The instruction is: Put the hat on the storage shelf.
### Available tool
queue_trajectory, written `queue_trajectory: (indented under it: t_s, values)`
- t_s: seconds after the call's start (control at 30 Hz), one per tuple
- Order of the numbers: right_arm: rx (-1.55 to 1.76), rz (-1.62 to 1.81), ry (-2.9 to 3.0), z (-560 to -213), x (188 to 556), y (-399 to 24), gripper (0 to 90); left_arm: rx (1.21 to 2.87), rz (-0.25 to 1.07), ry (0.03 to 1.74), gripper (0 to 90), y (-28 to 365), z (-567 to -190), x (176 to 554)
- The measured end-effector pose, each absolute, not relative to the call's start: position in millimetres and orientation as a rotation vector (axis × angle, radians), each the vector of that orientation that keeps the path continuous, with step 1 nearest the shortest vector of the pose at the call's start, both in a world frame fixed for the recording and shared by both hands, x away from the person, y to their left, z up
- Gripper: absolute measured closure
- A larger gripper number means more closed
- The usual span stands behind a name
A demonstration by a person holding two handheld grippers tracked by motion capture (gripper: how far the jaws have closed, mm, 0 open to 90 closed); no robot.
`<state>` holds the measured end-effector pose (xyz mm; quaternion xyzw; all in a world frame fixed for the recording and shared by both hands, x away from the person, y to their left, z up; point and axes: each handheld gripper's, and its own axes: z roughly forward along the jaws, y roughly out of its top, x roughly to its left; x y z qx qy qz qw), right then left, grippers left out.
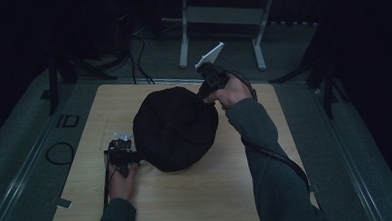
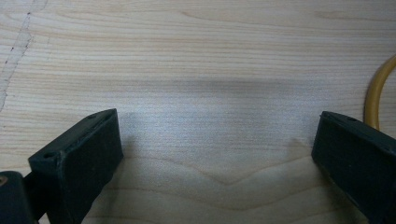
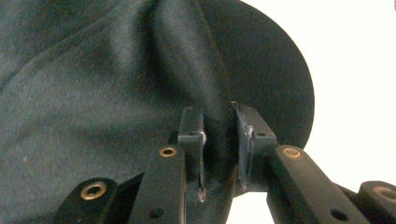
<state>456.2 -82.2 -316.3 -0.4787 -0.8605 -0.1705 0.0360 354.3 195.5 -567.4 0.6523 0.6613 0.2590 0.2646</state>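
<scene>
Right claw [image 3: 219, 140] is up at the far edge of the black cloth [image 1: 175, 129], clenched on a pinched fold of it. Left claw [image 1: 122, 155] sits at the cloth's near-left edge, flat on the tabletop [image 1: 197, 195], jaws spread wide with nothing but bare wood between them. Cloth lies bunched in a mound mid-tabletop. Yellow cord [image 2: 376, 93] curls nearby. Room's dark, with a grey stand [image 1: 220, 19] behind.
</scene>
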Motion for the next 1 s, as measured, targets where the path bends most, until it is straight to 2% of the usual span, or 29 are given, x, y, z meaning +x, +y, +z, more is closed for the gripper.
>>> queue_trajectory:
  t_s: [0.3,0.6,1.0]
  values:
    - [-1.468,-0.561,-2.625,-318,457,-85,70.0,1.763,0.7,1.787,1.2,196,-567,354]
    - [-1.5,-0.705,-2.62,-310,459,-89,62.9,1.764,0.7,1.787,1.2,196,-567,354]
    - [-1.477,-0.669,-2.63,-319,460,-94,62.2,1.766,0.697,1.788,1.2,196,-567,354]
